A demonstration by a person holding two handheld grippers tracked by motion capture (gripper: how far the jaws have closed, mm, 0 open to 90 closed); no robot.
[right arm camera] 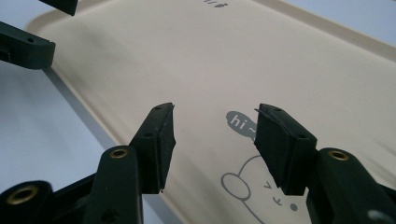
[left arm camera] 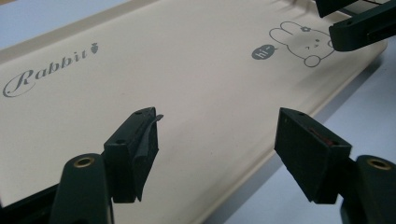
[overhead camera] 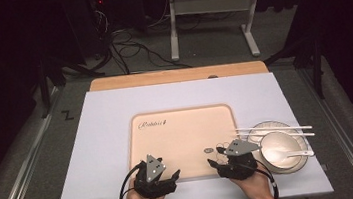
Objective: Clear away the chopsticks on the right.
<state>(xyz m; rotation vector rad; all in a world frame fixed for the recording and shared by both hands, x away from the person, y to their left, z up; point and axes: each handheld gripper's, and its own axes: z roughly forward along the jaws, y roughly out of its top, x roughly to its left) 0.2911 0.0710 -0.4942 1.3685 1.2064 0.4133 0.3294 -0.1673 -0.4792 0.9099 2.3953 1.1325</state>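
High view, white table (overhead camera: 103,138), beige tray (overhead camera: 183,129), dark cabled floor (overhead camera: 134,54), left gripper (overhead camera: 159,178) and right gripper (overhead camera: 224,163) both spread, empty.

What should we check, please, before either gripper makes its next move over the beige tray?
1. Left gripper open with nothing between its jaws: ok.
2. Right gripper open with nothing between its jaws: ok.
3. Tray lying flat on the white board, its surface bare: ok.
4. Bowl sitting on the plate to the right of the tray, with the white spoon resting in it: ok.
5. Chopsticks lying across the plate's far rim; whether they would stay put when the plate is moved: cannot tell.
6. The two grippers apart from each other at the tray's near edge: ok.
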